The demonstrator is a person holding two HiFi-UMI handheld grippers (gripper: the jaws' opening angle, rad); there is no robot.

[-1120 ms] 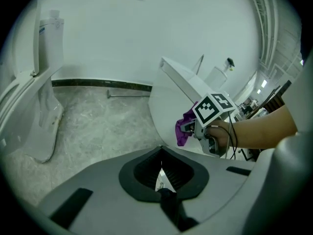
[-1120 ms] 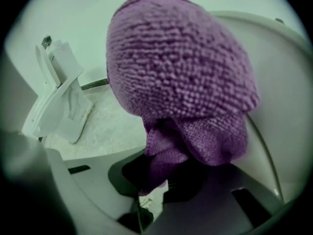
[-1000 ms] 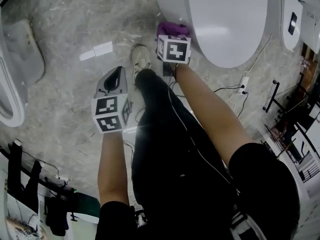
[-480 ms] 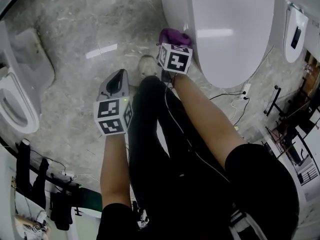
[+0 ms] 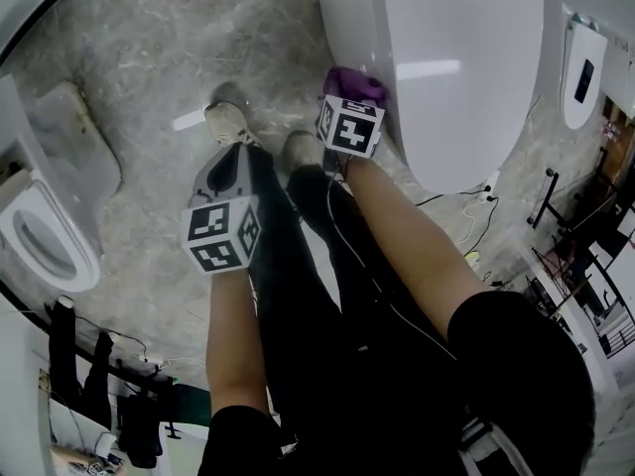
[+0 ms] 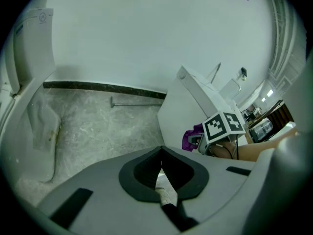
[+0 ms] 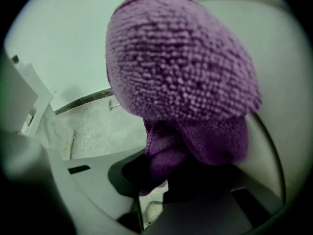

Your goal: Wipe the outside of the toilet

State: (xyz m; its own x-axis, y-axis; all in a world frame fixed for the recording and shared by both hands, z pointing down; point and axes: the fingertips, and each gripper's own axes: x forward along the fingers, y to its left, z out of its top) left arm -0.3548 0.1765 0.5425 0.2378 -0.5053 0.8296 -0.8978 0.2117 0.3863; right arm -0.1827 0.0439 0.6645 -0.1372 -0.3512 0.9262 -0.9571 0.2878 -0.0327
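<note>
Right tongs (image 5: 344,95) clenched on the purple cloth (image 5: 355,80), up against the toilet (image 5: 456,67).

Right gripper view: the cloth (image 7: 181,62) bunches out big past the tongs (image 7: 161,168), its tail pinched between the jaws, and white toilet wall (image 7: 288,106) sits just behind. From the head view, the cloth meets the bowl's outer left flank, low near the floor (image 5: 149,58). Left tongs (image 5: 230,167) hang well apart to the left over that floor, tips pressed together on nothing (image 6: 161,153), looking across at the toilet's side (image 6: 178,116).
</note>
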